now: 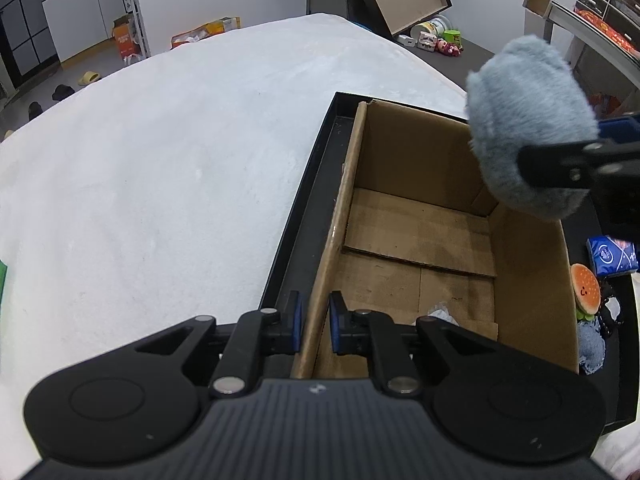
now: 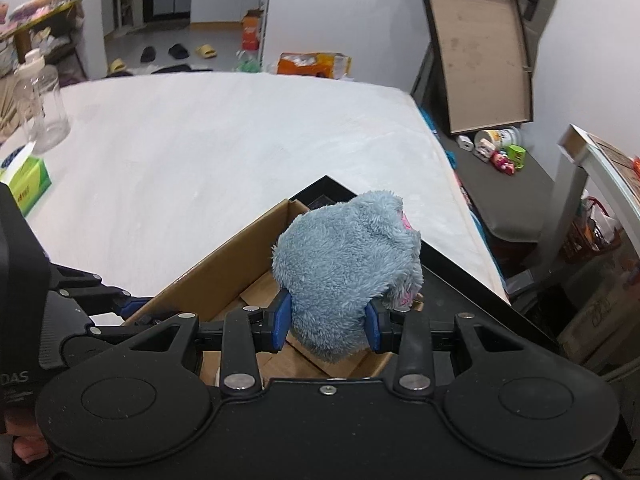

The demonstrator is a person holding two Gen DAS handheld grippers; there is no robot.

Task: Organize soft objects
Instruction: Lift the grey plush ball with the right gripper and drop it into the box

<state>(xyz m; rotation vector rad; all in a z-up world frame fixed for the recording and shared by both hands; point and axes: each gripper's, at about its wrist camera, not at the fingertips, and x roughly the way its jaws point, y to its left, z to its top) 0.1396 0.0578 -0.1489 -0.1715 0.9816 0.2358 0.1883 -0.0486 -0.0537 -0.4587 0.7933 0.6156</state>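
Note:
A fluffy blue-grey plush toy (image 2: 346, 268) with pink patches is clamped in my right gripper (image 2: 327, 322), which is shut on it and holds it above the open cardboard box (image 2: 224, 276). The same plush (image 1: 528, 128) hangs over the box's far right corner in the left wrist view. My left gripper (image 1: 314, 322) is shut on the box's left wall (image 1: 340, 224). The box floor (image 1: 416, 248) holds only a small white scrap (image 1: 442, 312). The box stands in a black tray (image 1: 308, 184) on the white table (image 1: 160, 160).
Right of the box in the tray lie a burger plush (image 1: 586, 288), a blue tissue pack (image 1: 612, 256) and a blue-grey soft item (image 1: 592, 348). A green tissue box (image 2: 26, 184) and a clear bottle (image 2: 42, 108) stand at the table's left.

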